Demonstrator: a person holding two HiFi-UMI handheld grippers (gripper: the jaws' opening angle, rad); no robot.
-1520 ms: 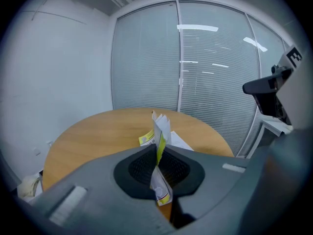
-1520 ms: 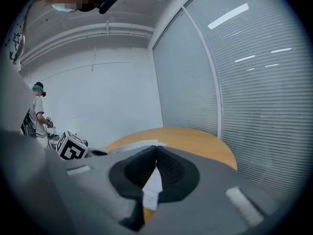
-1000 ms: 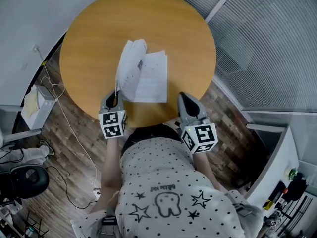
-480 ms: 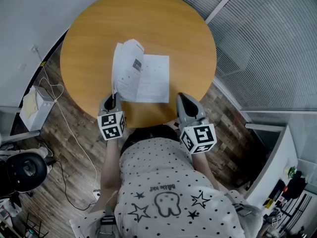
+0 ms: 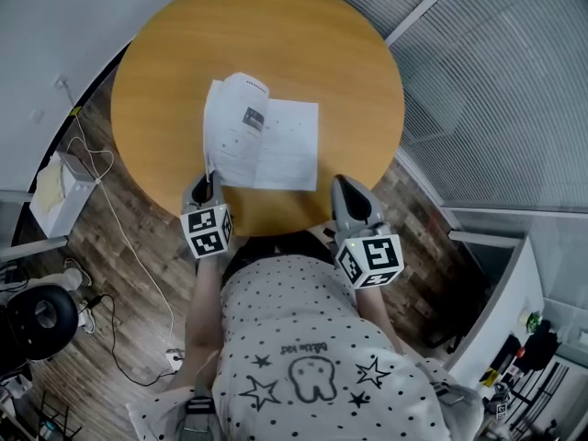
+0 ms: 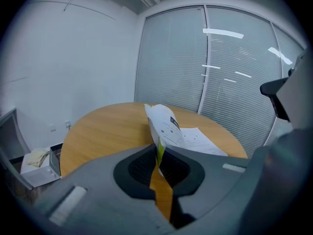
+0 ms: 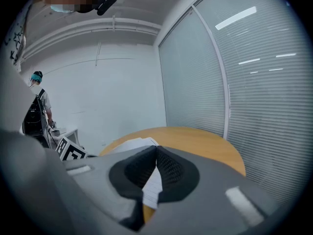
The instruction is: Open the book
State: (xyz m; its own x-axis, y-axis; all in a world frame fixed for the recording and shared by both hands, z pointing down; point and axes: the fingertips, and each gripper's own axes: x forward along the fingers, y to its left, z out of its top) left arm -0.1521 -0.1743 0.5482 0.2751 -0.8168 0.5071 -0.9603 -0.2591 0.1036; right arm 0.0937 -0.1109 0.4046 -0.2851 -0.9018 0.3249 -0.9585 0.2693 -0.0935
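The thin white paper book (image 5: 280, 150) lies on the round tan wooden table (image 5: 276, 35), just ahead of both grippers, with its spine running away from me. My left gripper (image 5: 208, 180) is the nearer one: its jaws are clenched on the near corner of the lifted leaf (image 6: 164, 121), which stands tilted over the book's left half. I judge the leaf must next go leftward and down. That hand points forward, sloping down. My right gripper (image 5: 342, 186) hovers at the table's near edge, its jaws pressed together on nothing.
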